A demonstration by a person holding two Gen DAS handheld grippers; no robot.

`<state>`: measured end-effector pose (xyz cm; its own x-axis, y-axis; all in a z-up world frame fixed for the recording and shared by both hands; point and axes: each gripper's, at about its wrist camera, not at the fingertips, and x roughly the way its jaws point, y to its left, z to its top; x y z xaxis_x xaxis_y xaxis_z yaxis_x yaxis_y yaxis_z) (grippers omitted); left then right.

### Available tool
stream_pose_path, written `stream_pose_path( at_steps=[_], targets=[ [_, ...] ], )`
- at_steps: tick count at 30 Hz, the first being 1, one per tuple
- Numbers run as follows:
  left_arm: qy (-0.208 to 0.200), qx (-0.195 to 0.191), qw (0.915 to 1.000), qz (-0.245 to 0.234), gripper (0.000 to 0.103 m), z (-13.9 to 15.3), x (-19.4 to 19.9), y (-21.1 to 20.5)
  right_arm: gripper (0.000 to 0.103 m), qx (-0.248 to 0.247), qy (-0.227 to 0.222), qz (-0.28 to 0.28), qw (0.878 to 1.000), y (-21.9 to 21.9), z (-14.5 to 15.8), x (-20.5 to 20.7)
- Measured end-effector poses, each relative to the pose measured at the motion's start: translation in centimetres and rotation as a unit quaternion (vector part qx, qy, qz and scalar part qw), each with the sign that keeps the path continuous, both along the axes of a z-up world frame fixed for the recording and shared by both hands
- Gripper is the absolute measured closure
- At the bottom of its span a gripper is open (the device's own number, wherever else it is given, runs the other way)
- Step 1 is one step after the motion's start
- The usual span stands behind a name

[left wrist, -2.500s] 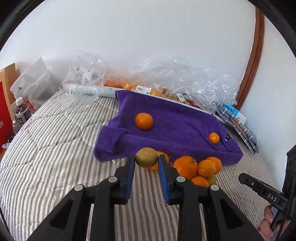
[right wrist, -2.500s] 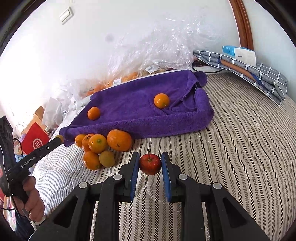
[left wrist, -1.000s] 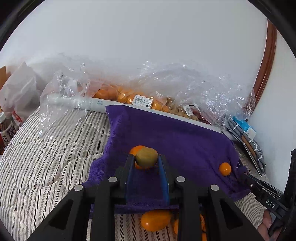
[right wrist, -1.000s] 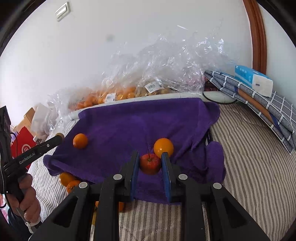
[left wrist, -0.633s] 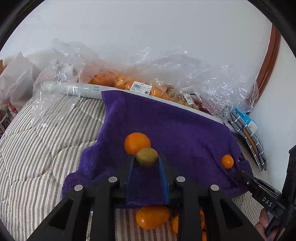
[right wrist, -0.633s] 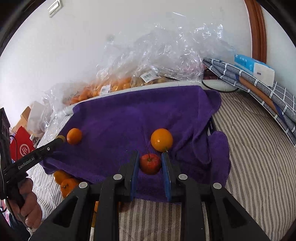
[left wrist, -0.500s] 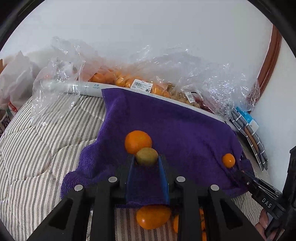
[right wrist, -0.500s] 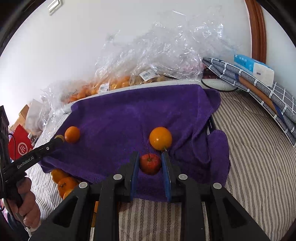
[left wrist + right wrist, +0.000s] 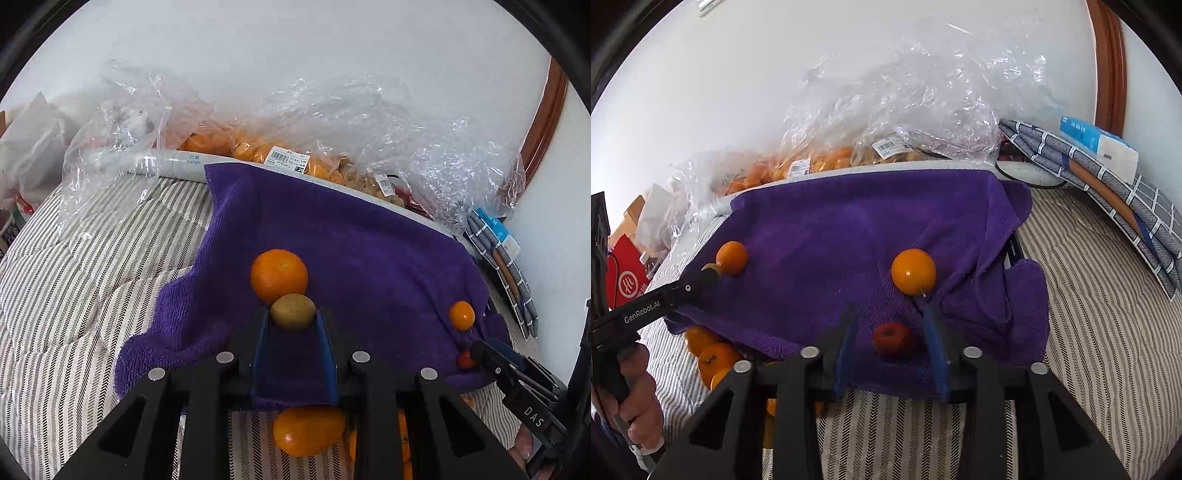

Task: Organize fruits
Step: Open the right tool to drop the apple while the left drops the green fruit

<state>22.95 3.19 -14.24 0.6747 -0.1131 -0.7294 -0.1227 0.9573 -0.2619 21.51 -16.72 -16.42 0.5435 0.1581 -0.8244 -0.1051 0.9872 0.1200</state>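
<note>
Two tongs work over the purple towel (image 9: 369,258) on the striped bed (image 9: 74,288). Left tongs (image 9: 293,325) pinch a greenish-brown fruit (image 9: 293,312) just in front of a large orange (image 9: 279,275). Right tongs (image 9: 890,332) stand spread wide, with the red apple (image 9: 892,338) lying loose on the towel between the fingers, near a smaller orange (image 9: 913,271). More oranges (image 9: 714,356) sit off the towel's front edge.

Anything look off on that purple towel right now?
The purple towel is rumpled, its right corner folded over. A heap of oranges sits off it on the striped bedding, partly under its front edge. The apple lies between the open right gripper.
</note>
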Motion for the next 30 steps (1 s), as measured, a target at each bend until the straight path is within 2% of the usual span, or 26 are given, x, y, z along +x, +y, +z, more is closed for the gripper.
stream_pose_path(
  at_steps=[4,6,12,22,26,30],
  targets=[
    [0.0,0.001,1.0,0.001,0.078,0.0,0.0,0.0,0.049,-0.004,-0.015,-0.004,1.0,0.0,0.5,-0.3],
    [-0.001,0.001,1.0,0.002,0.078,0.0,0.0,0.0,0.048,-0.005,-0.019,-0.008,1.0,-0.1,0.6,-0.4],
    [-0.011,0.001,0.9999,0.004,0.067,0.4,-0.3,0.0,0.048,-0.031,-0.039,-0.011,0.999,0.2,1.0,-1.0],
    [-0.042,0.028,0.9985,0.019,0.065,1.3,-1.7,0.1,0.048,-0.038,-0.076,-0.028,0.996,-0.4,2.4,-1.6],
    [-0.058,0.038,0.9971,0.033,0.065,1.6,-2.8,0.5,0.048,-0.026,-0.065,-0.047,0.996,-0.8,2.9,-1.9],
    [-0.058,0.015,0.9975,0.038,0.065,1.8,-3.6,1.4,0.048,-0.015,-0.049,-0.045,0.998,-0.4,3.3,-3.1]
  ],
)
